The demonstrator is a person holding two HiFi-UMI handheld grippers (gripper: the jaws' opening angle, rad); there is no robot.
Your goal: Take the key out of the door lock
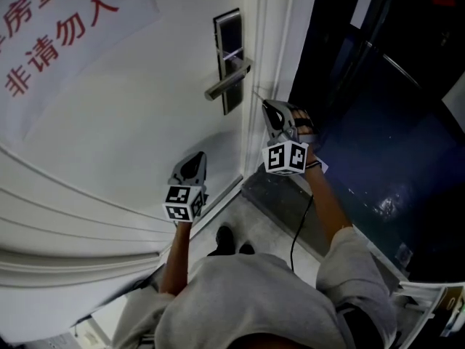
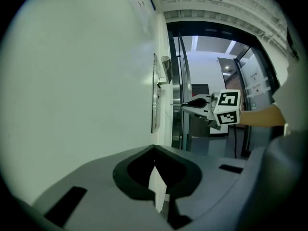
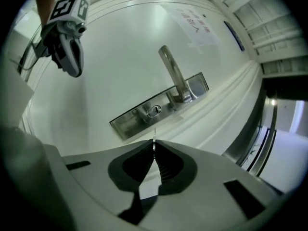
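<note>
Your right gripper (image 3: 154,147) has its jaws pinched nearly together on the thin silver metal key (image 3: 154,134). Only the slim blade shows, poking out past the jaw tips. The key points at the long brushed-steel lock plate (image 3: 159,107) on the white door (image 1: 131,115) but stands clear of it. The small round keyhole (image 3: 154,110), below the straight silver lever handle (image 3: 172,71), looks empty. In the head view the same gripper hovers just beside the door edge, below the handle, well short of the plate.

Your left gripper (image 2: 155,150) hangs lower along the door face with its jaws together and nothing between them. It takes no part in the grip.

By my reading the extraction step itself is done: the key is out and in your right jaws. The next move calls for keeping that pinch firm, since so little of the key is gripped, and drawing your hand straight away from the door without knocking the blade on the handle or frame.
</note>
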